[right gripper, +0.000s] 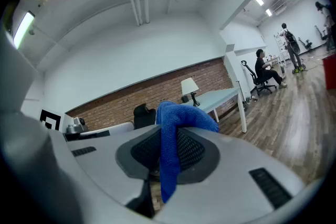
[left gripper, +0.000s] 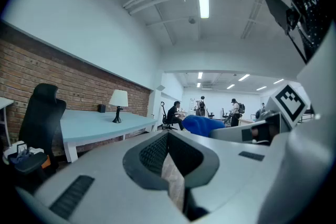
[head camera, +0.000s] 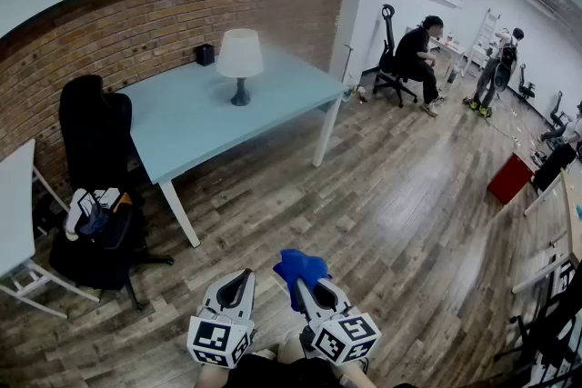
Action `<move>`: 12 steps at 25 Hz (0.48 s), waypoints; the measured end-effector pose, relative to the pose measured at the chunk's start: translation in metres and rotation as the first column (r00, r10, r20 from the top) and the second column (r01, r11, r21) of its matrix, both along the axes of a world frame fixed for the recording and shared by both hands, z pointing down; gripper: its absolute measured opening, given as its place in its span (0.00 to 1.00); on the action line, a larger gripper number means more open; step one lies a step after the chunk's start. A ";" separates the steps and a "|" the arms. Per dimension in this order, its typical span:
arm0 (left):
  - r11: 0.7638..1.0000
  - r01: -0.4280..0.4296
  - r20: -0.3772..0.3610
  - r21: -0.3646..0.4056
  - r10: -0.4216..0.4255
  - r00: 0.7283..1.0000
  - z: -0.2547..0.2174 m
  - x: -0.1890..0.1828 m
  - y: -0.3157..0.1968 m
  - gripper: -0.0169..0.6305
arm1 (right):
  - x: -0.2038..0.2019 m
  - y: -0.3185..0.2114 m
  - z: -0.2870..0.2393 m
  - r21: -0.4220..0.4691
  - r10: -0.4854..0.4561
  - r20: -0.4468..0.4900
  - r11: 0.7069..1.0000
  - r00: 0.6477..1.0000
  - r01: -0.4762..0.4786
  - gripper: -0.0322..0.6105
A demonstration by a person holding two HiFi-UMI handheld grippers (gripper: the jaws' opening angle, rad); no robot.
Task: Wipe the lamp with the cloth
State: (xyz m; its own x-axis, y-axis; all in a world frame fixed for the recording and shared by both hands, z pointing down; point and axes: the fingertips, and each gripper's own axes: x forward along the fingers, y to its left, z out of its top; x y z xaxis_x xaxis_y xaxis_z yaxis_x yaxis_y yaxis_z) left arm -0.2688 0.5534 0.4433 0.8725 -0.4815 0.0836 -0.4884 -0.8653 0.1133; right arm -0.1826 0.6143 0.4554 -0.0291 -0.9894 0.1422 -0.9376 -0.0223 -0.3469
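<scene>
The lamp [head camera: 240, 64] stands upright on the pale blue counter [head camera: 186, 127], toward its back edge near the brick wall [head camera: 136, 18], with a small black box [head camera: 205, 54] behind it by the wall. We hold both tools low at the bottom of the head view, well apart from the counter, with bare wood floor [head camera: 382, 213] between. The right tool [right gripper: 168, 157] is clamped on the blue cloth [head camera: 301, 268], which bunches up over its tips and hangs down between the pads. The left tool [left gripper: 168, 162] has its jaws together at the tips with nothing between them (only a sliver of floor shows lower down). A black chair [head camera: 94, 132] stands at the counter's left end, and a black bag [head camera: 100, 241] with white and blue things on top sits just in front of it. A white desk [head camera: 14, 204] is cut off at the left edge. Past the counter's right end a seated person [head camera: 418, 59] and a standing person [head camera: 496, 68] are far off, and a red bin [head camera: 511, 178] sits on the floor to the right. In the head view the cloth covers the right tool's tips, so the grip reads only from the right gripper view. The dark stands at the right edge are cut off and hard to make out. What lies on the bag is too small to tell.
</scene>
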 end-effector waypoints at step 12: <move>0.999 0.043 0.013 -0.019 -0.042 0.999 0.011 0.018 -0.072 0.04 | 0.031 -0.074 0.006 -0.006 -0.019 0.039 1.000 0.999 0.020 0.15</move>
State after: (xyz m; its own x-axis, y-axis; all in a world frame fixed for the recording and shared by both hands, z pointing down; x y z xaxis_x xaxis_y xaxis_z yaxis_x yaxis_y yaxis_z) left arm -0.2505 0.4812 0.4548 0.8500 -0.5163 0.1045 -0.5262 -0.8414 0.1230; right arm -0.1515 0.5403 0.4619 -0.0540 -0.9877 0.1466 -0.9235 -0.0064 -0.3835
